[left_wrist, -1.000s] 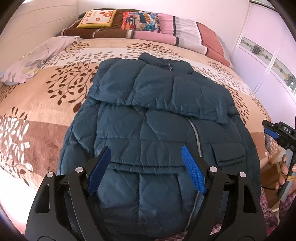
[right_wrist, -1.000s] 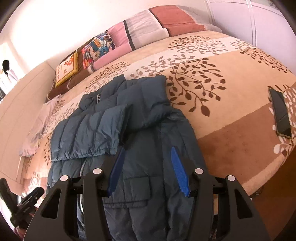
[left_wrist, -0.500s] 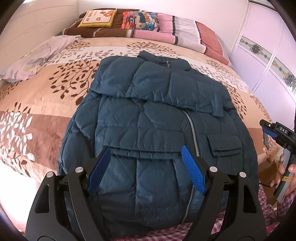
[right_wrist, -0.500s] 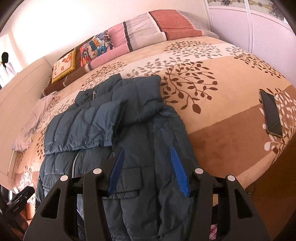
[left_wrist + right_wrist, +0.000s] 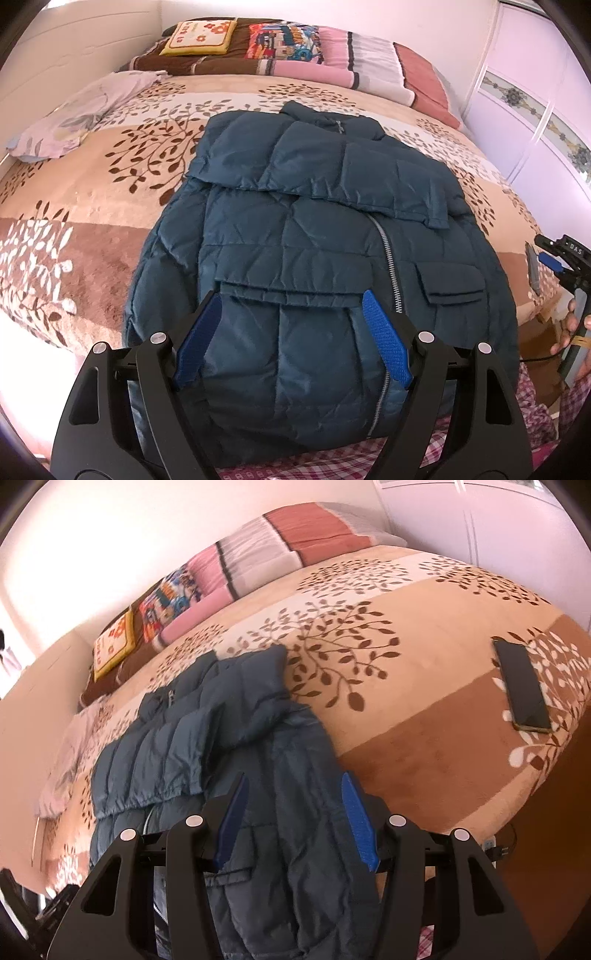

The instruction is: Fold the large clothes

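A dark teal quilted jacket [image 5: 295,236] lies front up on the bed, collar toward the pillows, both sleeves folded across the chest; its hem hangs over the near bed edge. It also shows in the right wrist view [image 5: 258,775]. My left gripper [image 5: 291,339] is open and empty, above the hem left of the zipper. My right gripper [image 5: 295,819] is open and empty, above the jacket's right side near the pocket; it also shows at the right edge of the left wrist view [image 5: 565,258].
The bed has a tan blanket with leaf print [image 5: 92,192]. Pillows and cushions [image 5: 295,40] line the headboard. A lilac pillow [image 5: 81,110] lies at left. A black phone [image 5: 522,686] lies on the bed's right corner. Wardrobe doors [image 5: 535,110] stand at right.
Both grippers have drawn back toward the near bed edge, so more of the jacket's hem shows. The right wrist view has tilted. The jacket lies as before.
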Available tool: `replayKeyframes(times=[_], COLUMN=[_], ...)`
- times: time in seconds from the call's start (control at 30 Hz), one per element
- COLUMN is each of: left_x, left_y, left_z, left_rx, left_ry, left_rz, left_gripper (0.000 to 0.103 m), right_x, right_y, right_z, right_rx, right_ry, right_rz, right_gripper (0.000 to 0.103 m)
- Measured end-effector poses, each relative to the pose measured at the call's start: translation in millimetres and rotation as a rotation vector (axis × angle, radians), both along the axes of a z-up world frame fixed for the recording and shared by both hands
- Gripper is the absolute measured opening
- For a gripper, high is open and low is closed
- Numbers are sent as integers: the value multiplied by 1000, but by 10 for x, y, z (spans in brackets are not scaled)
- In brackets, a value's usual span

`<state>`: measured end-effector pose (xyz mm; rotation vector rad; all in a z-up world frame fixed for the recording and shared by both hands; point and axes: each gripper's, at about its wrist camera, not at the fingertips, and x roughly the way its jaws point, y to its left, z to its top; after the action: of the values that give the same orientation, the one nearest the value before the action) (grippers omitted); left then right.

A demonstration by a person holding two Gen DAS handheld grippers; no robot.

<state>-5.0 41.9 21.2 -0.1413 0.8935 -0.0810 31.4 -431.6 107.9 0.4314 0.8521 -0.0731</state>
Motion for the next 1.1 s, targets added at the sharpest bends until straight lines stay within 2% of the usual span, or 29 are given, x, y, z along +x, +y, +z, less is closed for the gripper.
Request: replayKeyframes(times=[0.4,0.7,1.1], left_x=[23,-83,-219], left_y=[187,400,873], left_z=[-48,-126,-329], left_rx=[2,24,-53], left_ry=[24,53,149], left_rz=[52,89,179], left_gripper=[78,78,82], right_x=[0,-36,-178], right_y=[-69,29,67], right_z=[-58,-98,-310], right_rx=[39,-7,-68], right_ry=[25,41,148], right_rz=[3,42,144], right_gripper=[53,55,55])
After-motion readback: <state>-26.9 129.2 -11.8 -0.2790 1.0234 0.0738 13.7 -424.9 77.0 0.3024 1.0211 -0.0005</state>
